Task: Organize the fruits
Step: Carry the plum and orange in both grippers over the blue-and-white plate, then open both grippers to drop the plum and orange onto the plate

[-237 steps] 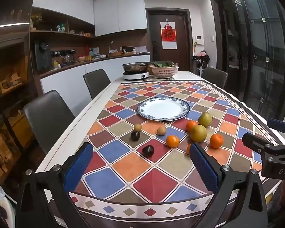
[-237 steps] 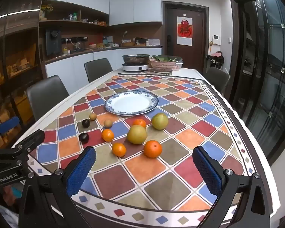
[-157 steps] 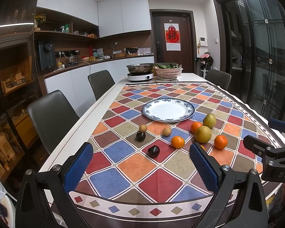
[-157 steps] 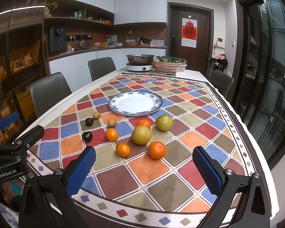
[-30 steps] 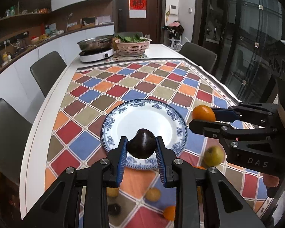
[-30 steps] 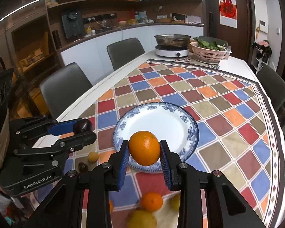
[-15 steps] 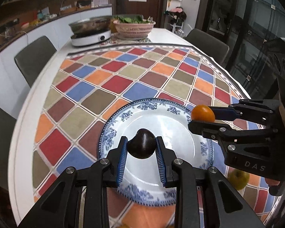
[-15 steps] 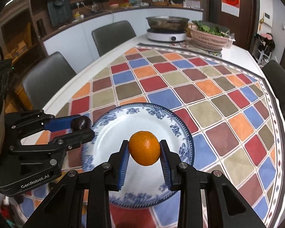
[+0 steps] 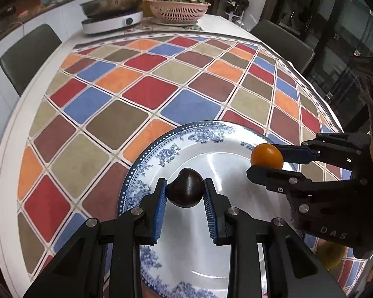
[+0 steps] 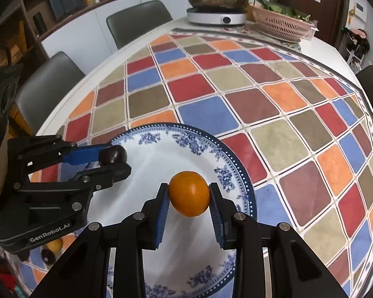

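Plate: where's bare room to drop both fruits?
The plate holds nothing yet: its white centre is bare below the dark fruit and orange. Crowded only where both grippers meet. Cloth toward the cooker is open.

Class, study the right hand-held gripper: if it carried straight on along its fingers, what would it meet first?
Most likely the blue-and-white plate. The right hand-held gripper, shut on the orange, points down over it, though depth is unclear.

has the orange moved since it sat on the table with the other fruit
Yes. The orange is off the tablecloth, held by the right gripper over the plate.
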